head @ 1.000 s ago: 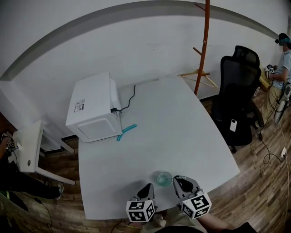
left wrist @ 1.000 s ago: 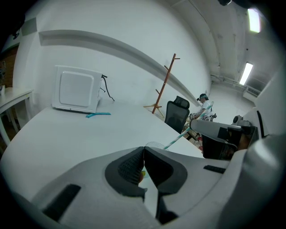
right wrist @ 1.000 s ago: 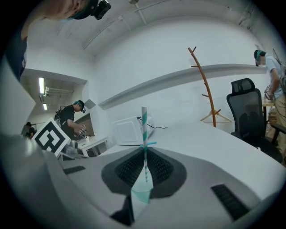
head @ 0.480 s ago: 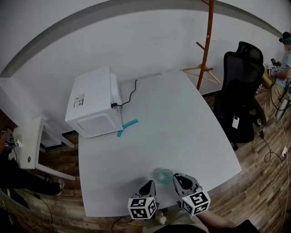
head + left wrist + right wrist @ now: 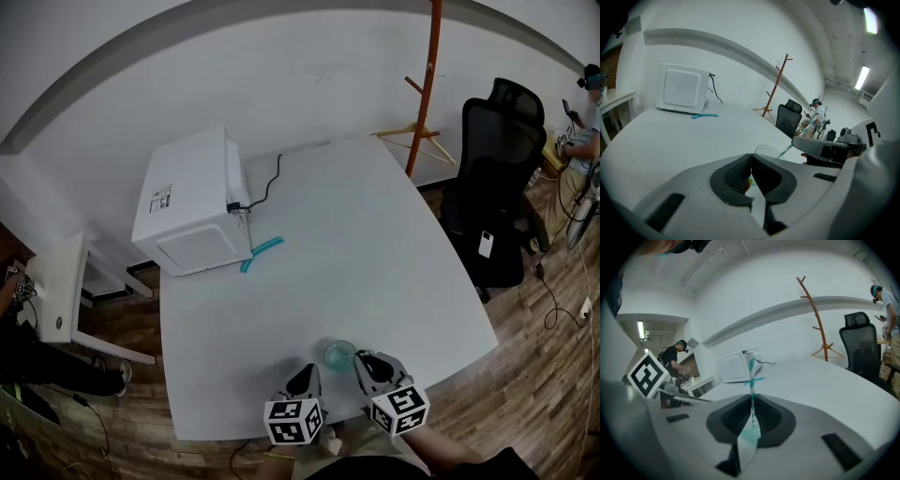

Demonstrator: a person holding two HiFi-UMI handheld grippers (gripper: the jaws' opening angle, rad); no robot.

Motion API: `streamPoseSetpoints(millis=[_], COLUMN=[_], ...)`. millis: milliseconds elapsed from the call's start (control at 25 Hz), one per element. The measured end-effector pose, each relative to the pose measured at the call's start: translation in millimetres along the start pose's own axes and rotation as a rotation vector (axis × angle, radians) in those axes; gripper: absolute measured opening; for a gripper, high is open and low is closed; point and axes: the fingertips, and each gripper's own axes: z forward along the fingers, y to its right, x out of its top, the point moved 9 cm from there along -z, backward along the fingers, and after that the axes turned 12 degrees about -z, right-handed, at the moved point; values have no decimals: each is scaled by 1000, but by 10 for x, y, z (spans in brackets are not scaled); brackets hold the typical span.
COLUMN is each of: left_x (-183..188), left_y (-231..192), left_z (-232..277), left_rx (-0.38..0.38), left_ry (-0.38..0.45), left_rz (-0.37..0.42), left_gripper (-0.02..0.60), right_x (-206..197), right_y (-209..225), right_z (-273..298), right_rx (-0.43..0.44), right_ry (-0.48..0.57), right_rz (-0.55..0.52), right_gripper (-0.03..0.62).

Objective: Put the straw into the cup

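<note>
**A:** What has changed over the last second?

**B:** Little. The head view has drifted. The white appliance (image 5: 187,202) and the teal piece (image 5: 261,255) beside it keep their spots on the table (image 5: 394,253). The left gripper (image 5: 303,377) stays just left of the cup (image 5: 338,353), jaws pressed together on nothing. The cup sits near the table's front edge. The right gripper (image 5: 366,360) stays just right of it, jaws narrow, pinching the striped straw (image 5: 751,376).

**A:** What does that mean for the task?

**B:** My reading is that the straw is not yet in. This is the approach, and the tip still needs lowering into the cup.

**A:** Where do the views differ?

**B:** In the head view the straw is too thin to find. The left gripper view shows it slanting from the right gripper down to the cup's rim. I cannot tell whether the tip is inside. The right gripper view shows the grip plainly, with the straw upright between the pads, but no cup.
</note>
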Motion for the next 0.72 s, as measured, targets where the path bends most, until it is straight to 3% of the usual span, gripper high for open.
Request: streamPoseSetpoints(millis=[720], left_x=[3], left_y=[-3], left_z=[-6], left_rx=[-12], left_ry=[-7], left_rz=[4], left_gripper=[20], right_x=[-194], right_y=[6], right_z=[138], right_rx=[-17], right_ry=[-90], right_rz=[11], right_gripper=[43])
